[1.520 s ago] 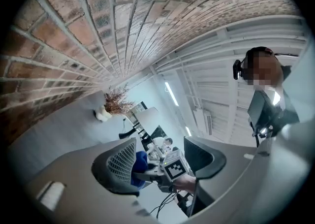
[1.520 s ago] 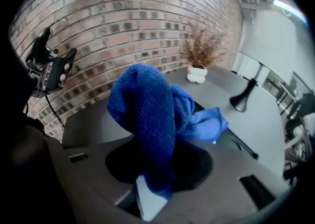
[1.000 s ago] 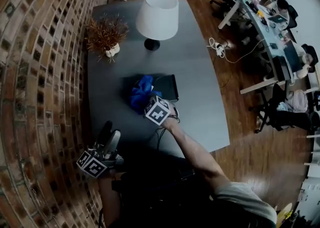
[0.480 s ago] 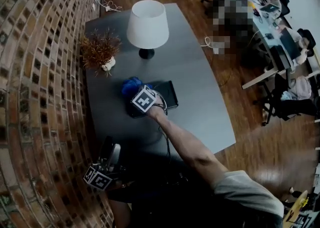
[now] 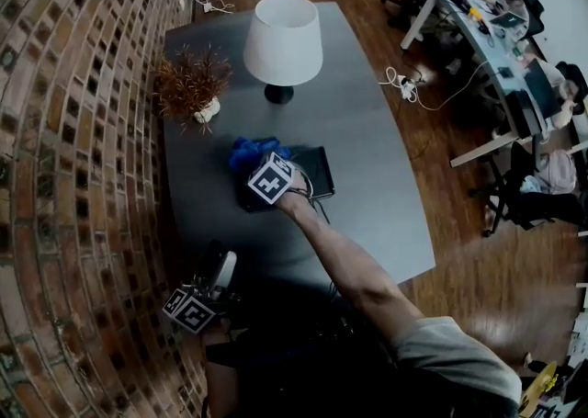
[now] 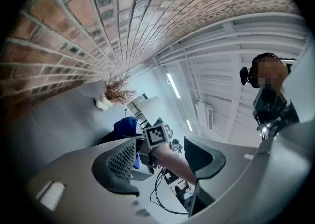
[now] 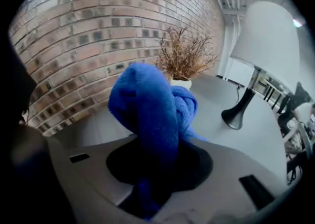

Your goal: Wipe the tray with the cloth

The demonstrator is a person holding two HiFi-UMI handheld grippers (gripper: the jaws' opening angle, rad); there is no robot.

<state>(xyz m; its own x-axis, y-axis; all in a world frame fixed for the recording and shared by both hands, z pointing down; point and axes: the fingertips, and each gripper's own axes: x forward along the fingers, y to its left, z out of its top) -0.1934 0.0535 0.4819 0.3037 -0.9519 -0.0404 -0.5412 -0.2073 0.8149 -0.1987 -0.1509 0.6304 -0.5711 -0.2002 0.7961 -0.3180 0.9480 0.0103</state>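
Observation:
My right gripper (image 5: 260, 164) reaches down over the left part of the dark tray (image 5: 318, 168) and is shut on the blue cloth (image 5: 252, 152). In the right gripper view the blue cloth (image 7: 147, 110) bulges up out of the right gripper (image 7: 152, 176) and hides the tray beneath it. My left gripper (image 5: 219, 269) hangs by the table's near left corner, close to the brick wall, away from the tray. From the left gripper view, the left gripper (image 6: 162, 164) stands open with nothing between its fingers, and the blue cloth (image 6: 127, 125) lies further off.
A white-shaded lamp (image 5: 283, 39) and a dried plant in a small pot (image 5: 195, 84) stand at the back of the grey table (image 5: 367, 196). A brick wall (image 5: 73, 131) runs along the left side. People sit at desks (image 5: 496, 30) far right.
My right gripper has dragged the blue cloth leftward across the tray, toward the wall side. The left gripper stays by the near corner.

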